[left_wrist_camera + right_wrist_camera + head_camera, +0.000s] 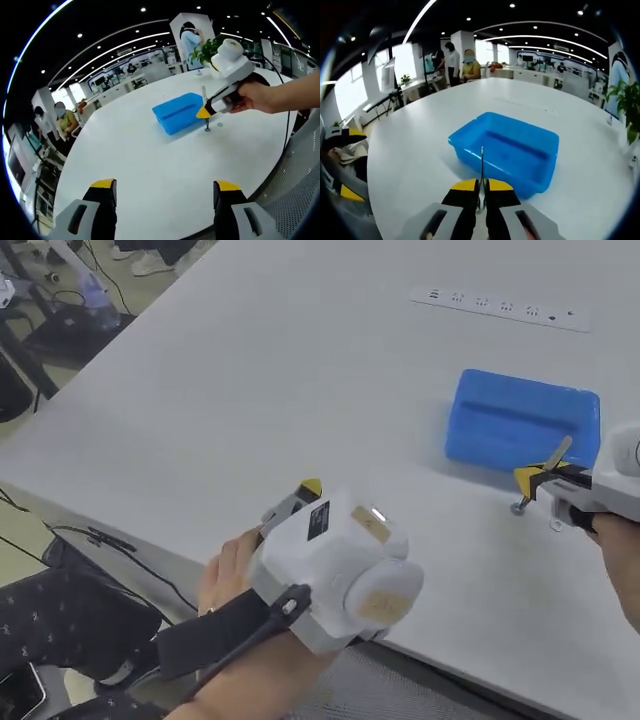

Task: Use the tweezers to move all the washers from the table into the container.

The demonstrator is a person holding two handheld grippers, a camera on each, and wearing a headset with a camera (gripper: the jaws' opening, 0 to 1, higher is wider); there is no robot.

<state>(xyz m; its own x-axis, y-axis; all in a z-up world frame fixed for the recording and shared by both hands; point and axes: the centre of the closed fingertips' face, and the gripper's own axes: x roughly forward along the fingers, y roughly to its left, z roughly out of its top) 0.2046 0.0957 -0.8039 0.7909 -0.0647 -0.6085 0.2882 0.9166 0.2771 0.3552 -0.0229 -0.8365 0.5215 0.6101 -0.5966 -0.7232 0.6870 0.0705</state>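
My right gripper (481,189) is shut on a pair of thin metal tweezers (481,162). In the head view the right gripper (537,480) sits just in front of the blue container (520,420), with the tweezers (556,454) slanting down to the table. A small dark piece, perhaps a washer (518,508), lies at their lower tip; I cannot tell if it is pinched. The container (505,147) looks empty in the right gripper view. My left gripper (165,192) is open over bare table, with nothing between its fingers, and is near the front edge (300,495).
A white power strip (500,308) lies at the far side of the white table (300,370). A small ring-like speck (556,526) lies by the right gripper. The table's front edge runs close below the left gripper. People stand in the background.
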